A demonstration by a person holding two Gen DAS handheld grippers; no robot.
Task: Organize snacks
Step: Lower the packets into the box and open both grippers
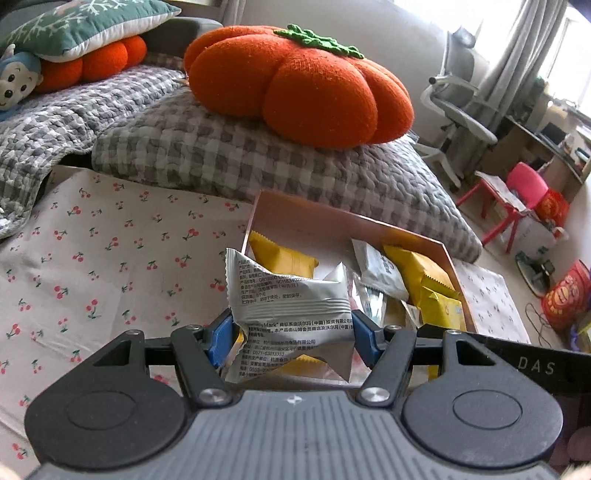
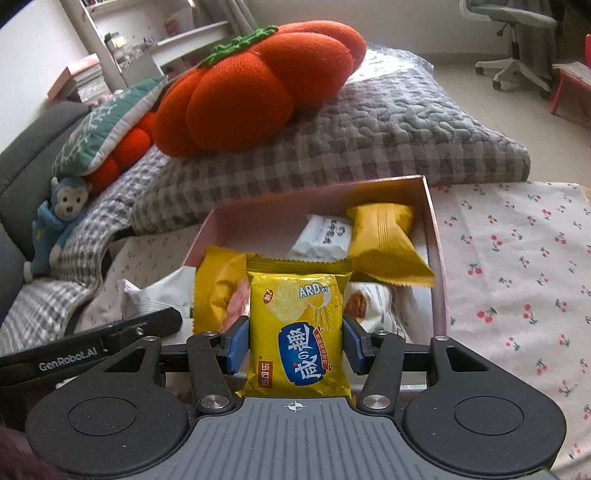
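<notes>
Snacks fill the pink box (image 2: 436,236) at twelve o'clock; left gripper (image 1: 291,332) clamps a silver packet (image 1: 288,306), right gripper (image 2: 295,339) a yellow packet (image 2: 299,332), both poised over it, probably for dropping in.

The worktop in front of me is covered by a white cherry-print cloth (image 1: 110,236), which lies flat with faint creases. A shallow pink box (image 2: 437,258) sits directly on this cloth, open at the top, with snack packets inside it. Cloth shows on both sides of the box. Behind the worktop stands a sofa under a grey checked quilt (image 1: 229,155); its edge meets the far side of the cloth, just behind the box. Directly on the quilt rest a large orange pumpkin cushion (image 1: 295,85), a green patterned pillow (image 1: 85,26) over a smaller orange cushion (image 1: 99,61), and a blue monkey toy (image 2: 61,218).
</notes>
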